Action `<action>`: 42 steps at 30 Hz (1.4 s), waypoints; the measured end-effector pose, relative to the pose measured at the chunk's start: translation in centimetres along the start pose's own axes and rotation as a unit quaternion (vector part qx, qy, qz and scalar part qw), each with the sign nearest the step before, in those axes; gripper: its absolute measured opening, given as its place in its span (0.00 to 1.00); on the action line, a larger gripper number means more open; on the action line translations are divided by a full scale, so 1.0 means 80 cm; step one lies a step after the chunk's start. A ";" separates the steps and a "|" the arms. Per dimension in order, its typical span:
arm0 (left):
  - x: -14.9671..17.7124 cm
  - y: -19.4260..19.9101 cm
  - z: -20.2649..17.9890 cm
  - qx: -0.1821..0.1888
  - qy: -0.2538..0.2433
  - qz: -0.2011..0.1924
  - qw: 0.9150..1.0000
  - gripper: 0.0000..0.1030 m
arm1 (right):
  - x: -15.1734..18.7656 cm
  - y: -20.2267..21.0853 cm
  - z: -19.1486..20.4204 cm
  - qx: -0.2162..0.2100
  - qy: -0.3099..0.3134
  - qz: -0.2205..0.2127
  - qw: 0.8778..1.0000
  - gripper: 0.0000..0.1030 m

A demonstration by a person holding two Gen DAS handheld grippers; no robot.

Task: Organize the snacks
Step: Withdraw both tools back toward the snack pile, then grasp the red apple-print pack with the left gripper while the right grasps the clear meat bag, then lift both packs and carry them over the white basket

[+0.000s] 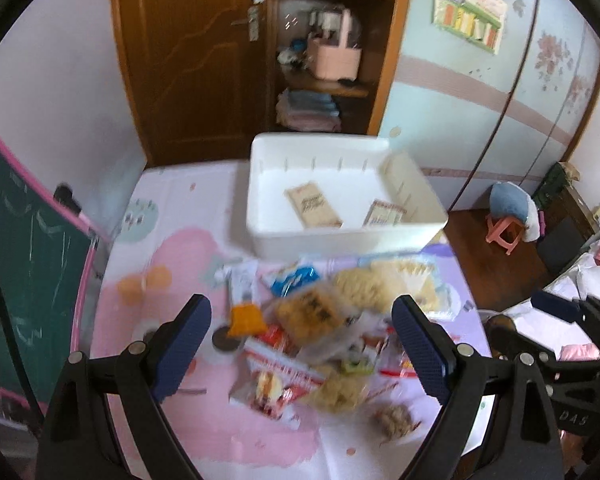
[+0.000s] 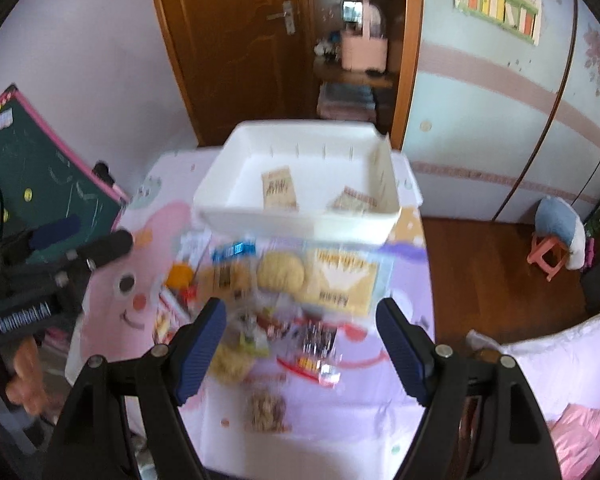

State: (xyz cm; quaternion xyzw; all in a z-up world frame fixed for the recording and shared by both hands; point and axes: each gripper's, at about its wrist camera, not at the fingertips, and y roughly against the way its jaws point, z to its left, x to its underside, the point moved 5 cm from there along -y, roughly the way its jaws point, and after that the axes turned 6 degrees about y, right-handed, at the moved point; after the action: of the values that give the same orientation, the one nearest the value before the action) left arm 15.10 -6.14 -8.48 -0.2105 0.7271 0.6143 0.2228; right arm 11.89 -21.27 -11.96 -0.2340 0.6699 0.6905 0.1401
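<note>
1. Snack packets [image 1: 320,320] are heaped on the bench [image 1: 172,248], just before the white bin [image 1: 340,236].
2. Left tool [image 1: 302,344] and right tool [image 2: 300,344] are held open, empty.
3. One top packet should be gripped singly.

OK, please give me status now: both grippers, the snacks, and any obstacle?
Left gripper open, right gripper open. Snack pile loose before white bin; two packets inside. No obstacle.

One white bin [image 1: 342,236] is seen at 12 o'clock, and two tan packets [image 1: 313,205] [image 1: 384,213] are counted inside it. A heap of snacks [image 1: 324,320] is spread at 6 o'clock of the bin; its blurred packets cannot be counted exactly. Two grippers, left [image 1: 302,346] and right [image 2: 300,350], are counted, one pink stool [image 2: 550,254] at 3 o'clock.
</note>
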 end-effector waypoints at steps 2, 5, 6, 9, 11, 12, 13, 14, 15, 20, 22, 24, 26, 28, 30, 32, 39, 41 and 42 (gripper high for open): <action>0.019 -0.010 0.012 -0.005 0.009 0.015 1.000 0.89 | 0.026 -0.016 0.005 -0.006 0.001 0.022 1.000 0.76; 0.051 -0.031 0.029 -0.018 0.013 0.037 0.999 0.89 | 0.058 -0.042 0.013 -0.011 0.001 0.053 0.999 0.75; 0.060 -0.037 0.034 -0.019 0.013 0.043 0.999 0.89 | 0.071 -0.053 0.017 -0.014 0.002 0.064 0.998 0.75; 0.085 -0.059 0.045 -0.024 0.008 0.064 0.998 0.89 | 0.097 -0.077 0.026 -0.016 0.008 0.090 0.996 0.75; 0.104 -0.079 0.050 -0.031 -0.002 0.080 0.996 0.89 | 0.112 -0.094 0.032 -0.017 0.011 0.105 0.994 0.75; 0.110 -0.087 0.053 -0.031 -0.005 0.084 0.996 0.89 | 0.119 -0.102 0.034 -0.018 0.012 0.112 0.993 0.75; 0.116 -0.096 0.056 -0.034 -0.007 0.093 0.995 0.89 | 0.125 -0.111 0.037 -0.020 0.013 0.118 0.993 0.75; 0.122 -0.105 0.059 -0.039 -0.008 0.101 0.994 0.89 | 0.131 -0.118 0.039 -0.021 0.013 0.123 0.992 0.75; 0.127 -0.117 0.061 -0.039 -0.010 0.109 0.993 0.89 | 0.137 -0.125 0.040 -0.021 0.012 0.130 0.991 0.75; 0.147 -0.161 0.066 -0.050 -0.021 0.136 0.989 0.89 | 0.157 -0.158 0.048 -0.021 0.015 0.153 0.988 0.75; 0.149 -0.172 0.068 -0.052 -0.024 0.139 0.989 0.89 | 0.164 -0.167 0.050 -0.027 0.012 0.160 0.987 0.75; 0.150 -0.181 0.068 -0.050 -0.026 0.140 0.989 0.89 | 0.169 -0.175 0.054 -0.030 0.012 0.165 0.986 0.75; 0.150 -0.186 0.068 -0.049 -0.026 0.139 0.989 0.89 | 0.173 -0.178 0.059 -0.032 0.013 0.167 0.985 0.74; 0.148 -0.187 0.070 -0.046 -0.022 0.137 0.989 0.87 | 0.176 -0.181 0.063 -0.032 0.015 0.168 0.985 0.70; 0.147 -0.190 0.072 -0.039 -0.014 0.140 0.989 0.76 | 0.175 -0.180 0.069 -0.031 0.023 0.162 0.986 0.64; 0.148 -0.194 0.074 -0.029 -0.001 0.147 0.989 0.63 | 0.173 -0.178 0.071 -0.035 0.025 0.159 0.986 0.57; 0.156 -0.193 0.082 -0.035 0.018 0.141 0.989 0.45 | 0.174 -0.176 0.080 -0.037 0.020 0.151 0.988 0.39; 0.157 -0.189 0.084 -0.039 0.023 0.137 0.990 0.43 | 0.178 -0.173 0.077 -0.038 0.016 0.151 0.988 0.39; 0.158 -0.186 0.086 -0.042 0.029 0.137 0.989 0.43 | 0.179 -0.172 0.076 -0.038 0.014 0.150 0.988 0.39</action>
State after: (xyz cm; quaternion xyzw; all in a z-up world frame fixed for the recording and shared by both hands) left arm 13.89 -2.12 -28.77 -0.1355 0.7285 0.6630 0.1062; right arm 5.85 -16.07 -31.18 -0.1452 0.6723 0.7257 0.0163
